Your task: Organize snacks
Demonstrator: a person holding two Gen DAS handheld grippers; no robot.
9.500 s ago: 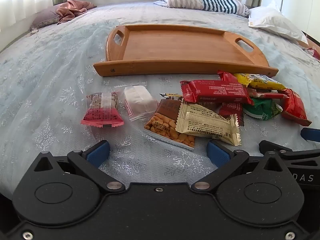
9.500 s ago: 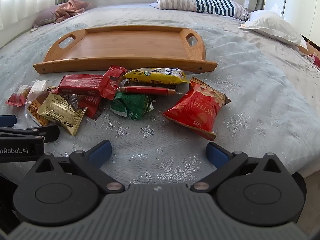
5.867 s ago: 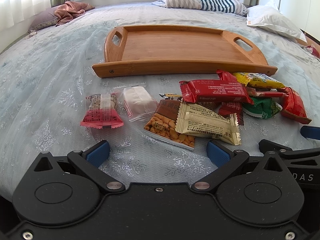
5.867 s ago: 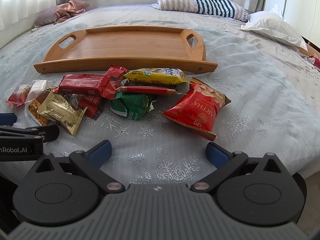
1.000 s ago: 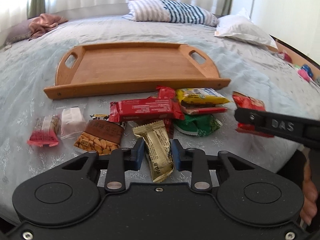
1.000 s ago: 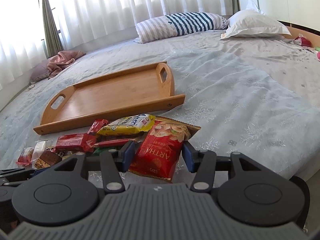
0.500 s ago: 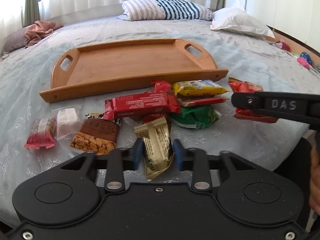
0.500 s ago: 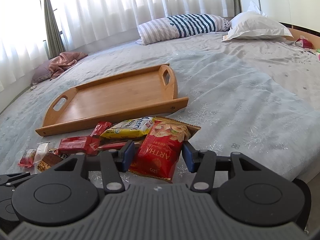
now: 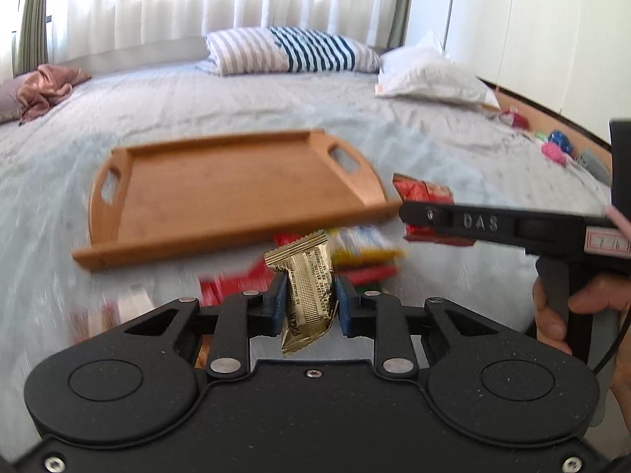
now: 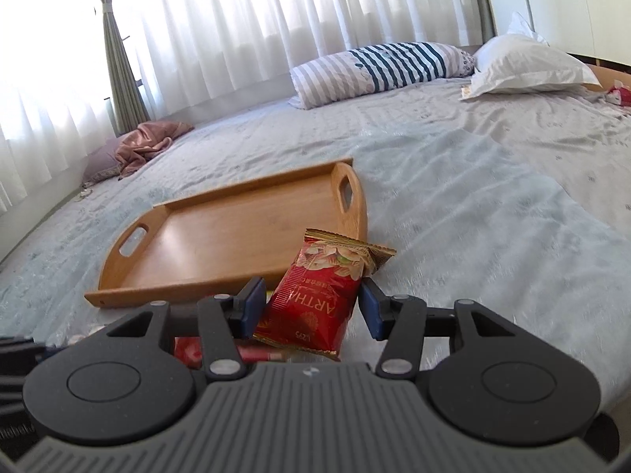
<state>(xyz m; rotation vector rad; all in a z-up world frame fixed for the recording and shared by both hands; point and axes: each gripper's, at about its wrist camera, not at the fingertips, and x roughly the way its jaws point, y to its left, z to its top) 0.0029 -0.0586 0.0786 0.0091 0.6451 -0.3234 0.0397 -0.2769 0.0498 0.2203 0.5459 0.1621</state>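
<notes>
We are mid-carry above the bed [image 10: 493, 197], heading for the bare wooden tray [image 9: 221, 189]. Our right tool [image 10: 309, 307] grips the red snack bag [image 10: 315, 295]; our left tool [image 9: 308, 301] pinches the gold packet [image 9: 309, 280]. Next we lower both inside the tray rim. Remaining snacks [image 9: 363, 248] lie beneath, blurred.

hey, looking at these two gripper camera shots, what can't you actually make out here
- Left wrist view: the loose snacks on the bed between the wooden tray and the left gripper are motion-blurred; their labels are unreadable.
- Left wrist view: the gold foil packet has its lower end behind the gripper body.
- Right wrist view: the right gripper holding the red snack bag hides most of the snack pile.
</notes>
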